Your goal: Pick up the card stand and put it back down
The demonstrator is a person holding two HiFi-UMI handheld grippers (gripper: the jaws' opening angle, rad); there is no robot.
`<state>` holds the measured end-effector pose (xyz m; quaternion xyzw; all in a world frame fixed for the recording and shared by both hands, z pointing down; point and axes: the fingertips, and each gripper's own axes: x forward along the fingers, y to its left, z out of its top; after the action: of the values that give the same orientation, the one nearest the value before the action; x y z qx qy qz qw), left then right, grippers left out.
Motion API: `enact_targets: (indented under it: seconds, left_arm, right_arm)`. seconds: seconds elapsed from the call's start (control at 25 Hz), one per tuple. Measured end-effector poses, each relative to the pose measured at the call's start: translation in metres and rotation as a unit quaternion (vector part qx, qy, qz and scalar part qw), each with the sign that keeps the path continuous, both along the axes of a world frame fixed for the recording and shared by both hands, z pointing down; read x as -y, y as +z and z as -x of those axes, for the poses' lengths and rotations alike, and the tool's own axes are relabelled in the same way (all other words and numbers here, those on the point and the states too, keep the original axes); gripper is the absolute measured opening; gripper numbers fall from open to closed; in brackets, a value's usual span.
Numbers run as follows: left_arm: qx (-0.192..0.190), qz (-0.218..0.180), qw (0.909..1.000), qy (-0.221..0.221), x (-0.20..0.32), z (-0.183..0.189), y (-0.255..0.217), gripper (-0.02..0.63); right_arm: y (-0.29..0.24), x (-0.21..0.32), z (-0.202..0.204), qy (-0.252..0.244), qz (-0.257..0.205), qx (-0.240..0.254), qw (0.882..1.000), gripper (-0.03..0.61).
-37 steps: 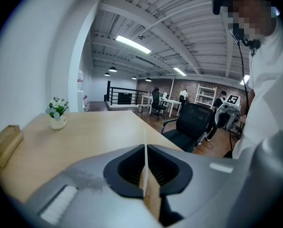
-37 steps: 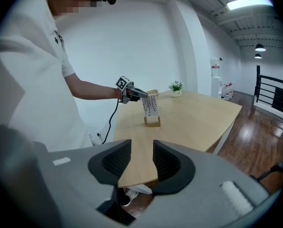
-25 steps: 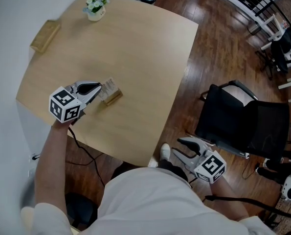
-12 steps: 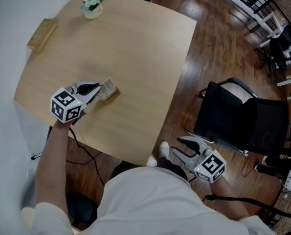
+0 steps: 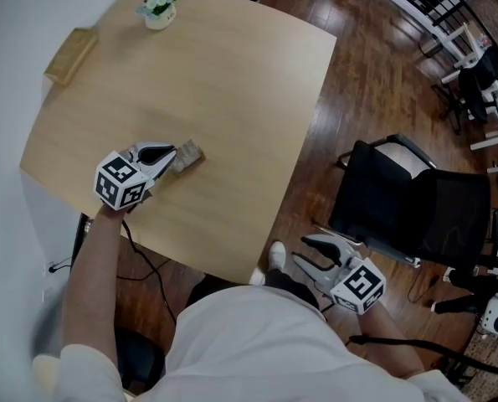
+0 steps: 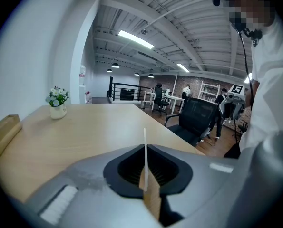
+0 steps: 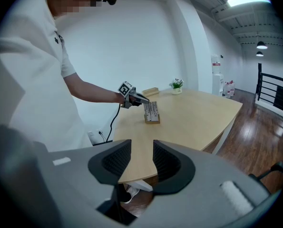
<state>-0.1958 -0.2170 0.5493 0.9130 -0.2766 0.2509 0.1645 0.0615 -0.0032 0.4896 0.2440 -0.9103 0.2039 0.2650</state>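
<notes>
The card stand [image 5: 189, 154], a small wooden base with a printed card upright in it, is at the near left of the pale wooden table [image 5: 232, 82]. My left gripper [image 5: 172, 156] is shut on it. In the left gripper view the card's thin white edge [image 6: 144, 148] rises between the black pads [image 6: 127, 167], with the wooden base [image 6: 152, 199] below. The right gripper view shows the stand [image 7: 151, 112] low at the tabletop; whether it touches I cannot tell. My right gripper [image 5: 305, 253] hangs off the table over the floor, open and with nothing in it [image 7: 142, 161].
A small pot of flowers [image 5: 159, 8] and a wooden block [image 5: 69, 54] stand at the table's far left. A black office chair [image 5: 412, 212] is on the dark wood floor to the right. A cable [image 5: 148, 266] hangs below the near table edge.
My left gripper has sunk toward the tabletop with the card stand still in it. The right gripper has stayed where it was.
</notes>
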Motion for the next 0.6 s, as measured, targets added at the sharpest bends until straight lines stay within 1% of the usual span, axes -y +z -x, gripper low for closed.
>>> enact_targets:
  seconds: [0.4,0.52,0.6]
  left_arm:
    - [0.000,-0.009,0.9999,-0.007,0.002,0.002,0.002,0.025]
    - [-0.003,-0.017,0.9998,-0.011,0.003,0.004,-0.002,0.049]
    - [-0.005,-0.023,0.9996,-0.014,0.003,0.005,-0.007,0.051]
  right_arm:
    - [-0.002,0.000,0.005,-0.005,0.000,-0.005,1.000,0.150]
    - [-0.002,0.001,0.008,-0.009,-0.002,-0.005,1.000,0.150]
    - [-0.003,0.002,0.010,-0.012,-0.004,-0.004,1.000,0.150]
